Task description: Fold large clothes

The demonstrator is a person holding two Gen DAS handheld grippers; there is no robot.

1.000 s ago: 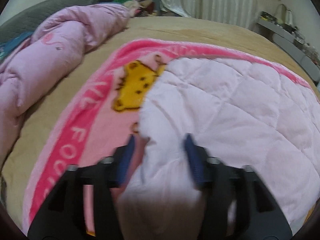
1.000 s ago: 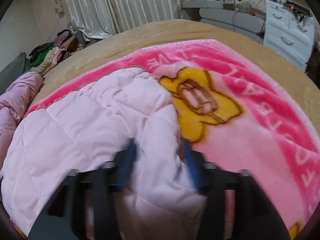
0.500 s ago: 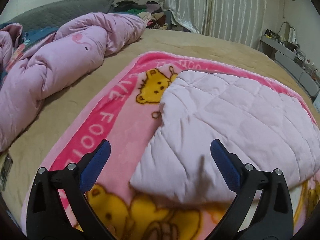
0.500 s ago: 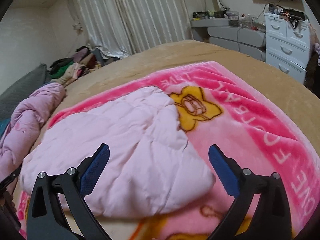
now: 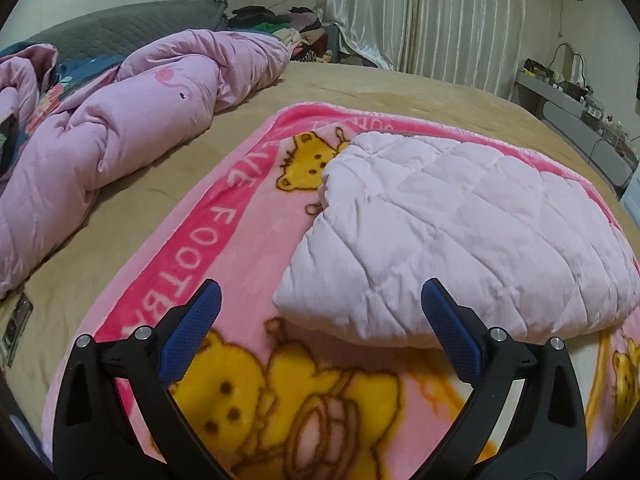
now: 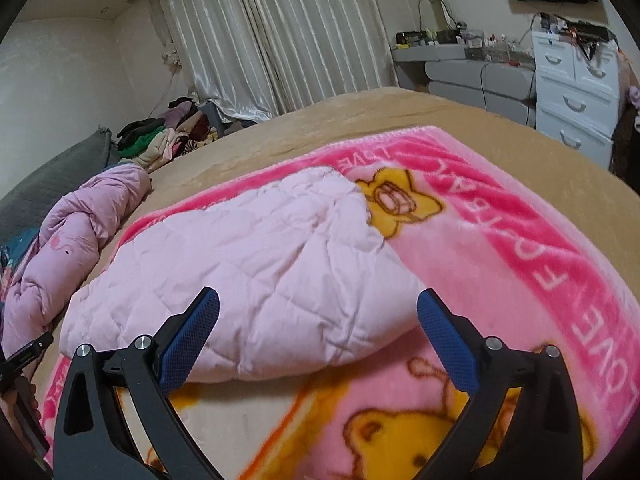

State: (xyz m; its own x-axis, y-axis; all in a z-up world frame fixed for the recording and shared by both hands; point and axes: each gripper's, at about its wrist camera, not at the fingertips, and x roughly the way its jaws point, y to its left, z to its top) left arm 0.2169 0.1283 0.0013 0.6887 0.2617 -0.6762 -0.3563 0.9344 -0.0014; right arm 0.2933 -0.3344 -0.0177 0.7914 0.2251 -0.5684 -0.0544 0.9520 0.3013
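A pale pink quilted garment (image 5: 460,232) lies folded on a pink cartoon-bear blanket (image 5: 224,248) spread over the tan bed. It also shows in the right wrist view (image 6: 256,264), on the same blanket (image 6: 520,248). My left gripper (image 5: 320,300) is open and empty, held just in front of the garment's near left corner. My right gripper (image 6: 318,308) is open and empty, just in front of the garment's near right edge. Neither touches the cloth.
A crumpled pink duvet (image 5: 120,120) lies along the bed's left side. A clothes pile (image 6: 168,136) sits by the curtains. A white drawer unit (image 6: 576,92) and a grey desk (image 6: 468,68) stand beyond the bed's right edge. A phone (image 5: 16,320) lies at the left.
Both grippers were shut on the garment's near edge one second ago. They have let go, opened wide and pulled back. The garment now rests folded on the blanket.
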